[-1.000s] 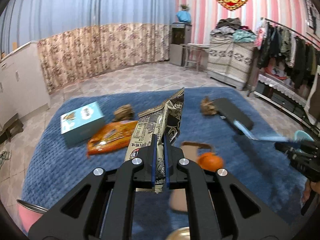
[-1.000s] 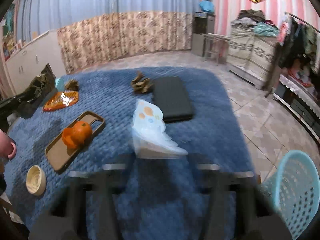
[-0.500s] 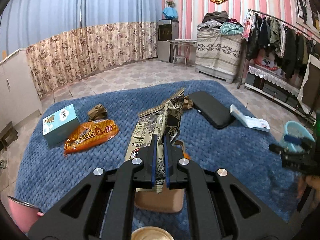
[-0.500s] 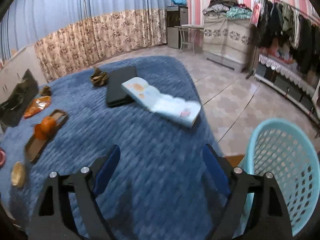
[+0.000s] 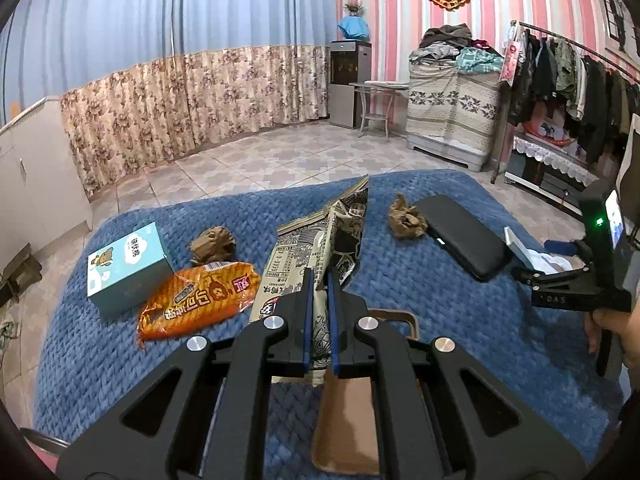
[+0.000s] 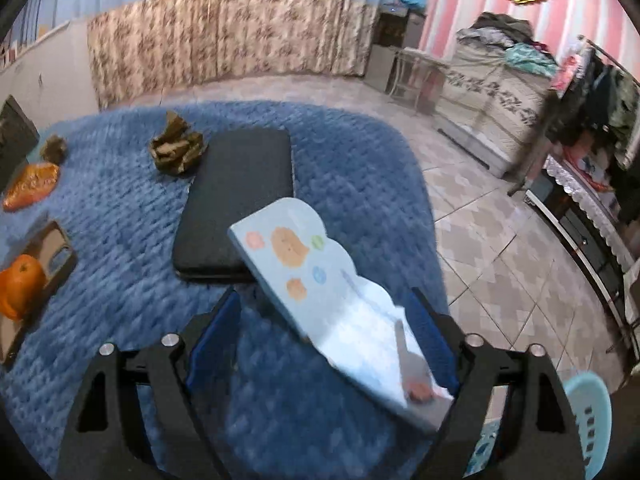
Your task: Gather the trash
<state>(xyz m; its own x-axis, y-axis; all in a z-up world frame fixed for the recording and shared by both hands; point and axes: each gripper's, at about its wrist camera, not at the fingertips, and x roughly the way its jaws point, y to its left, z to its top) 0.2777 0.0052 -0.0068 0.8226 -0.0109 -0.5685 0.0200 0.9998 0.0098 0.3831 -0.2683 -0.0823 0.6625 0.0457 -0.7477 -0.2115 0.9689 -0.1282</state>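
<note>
My left gripper is shut on a black-and-white printed snack bag and holds it upright above the blue blanket. My right gripper is open, its jaws either side of a light blue tissue pack that lies partly over a black case. The right gripper also shows in the left wrist view at the far right. Two crumpled brown paper wads and an orange snack bag lie on the blanket.
A light blue box sits at the left. A brown tray holds an orange. A light blue basket stands on the tiled floor at lower right. A pink bowl rim shows at lower left.
My right gripper has swung back from the basket towards the tissue pack, which now lies between its open jaws. My left gripper still holds the printed bag and has shifted a little.
</note>
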